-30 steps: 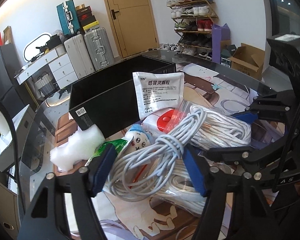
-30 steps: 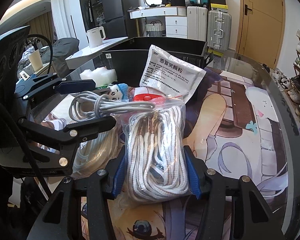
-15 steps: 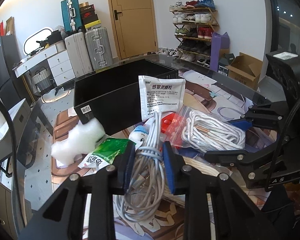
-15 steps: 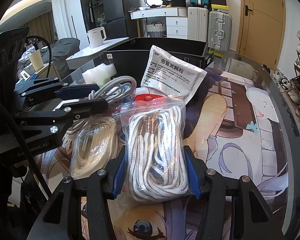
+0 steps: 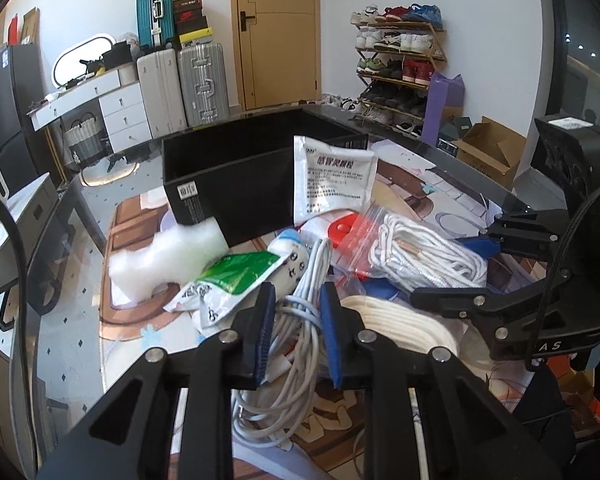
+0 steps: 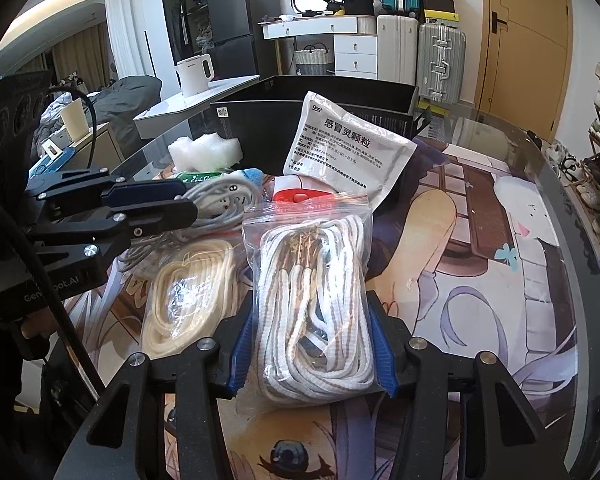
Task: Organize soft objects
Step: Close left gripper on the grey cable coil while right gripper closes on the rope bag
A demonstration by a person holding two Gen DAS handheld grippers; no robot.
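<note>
Nearest in the left wrist view: the left gripper [image 5: 296, 312], blue-padded black jaws clenched on a coiled bundle of grey-white cable [image 5: 288, 356]. The bundle hangs looped below the pads, its lower turns over the printed cartoon table mat [image 6: 480, 280].

Right wrist view, nearest: the right gripper [image 6: 310, 350] grasps a clear zip bag of white cord with a red seal strip [image 6: 312, 292], pads pressing on both sides of the bag's lower half. Its jaws have just been closing further, with the bag between them. The bag lies on the mat, seal end pointing away.

Just left of that bag: a second clear bag of cream-coloured rope [image 6: 188, 296], flat on the mat, touching the white-cord bag's edge.

Next out: a crumpled green-and-white foil sachet [image 5: 228, 280], a small plush doll with a blue cap [image 5: 292, 248] and a red-and-white rounded object [image 6: 296, 192], partly hidden, kind unclear. All crowd together between the ropes and the box.

Left of these: a lump of white fluffy stuffing [image 5: 168, 256], against the box's near corner.

Behind: a large white flat sachet with printed Chinese text [image 6: 344, 152], leaning tilted against the front wall of an open black rectangular cardboard box [image 5: 236, 184]. The box stands on the round glass-topped table [image 6: 572, 184].
</note>
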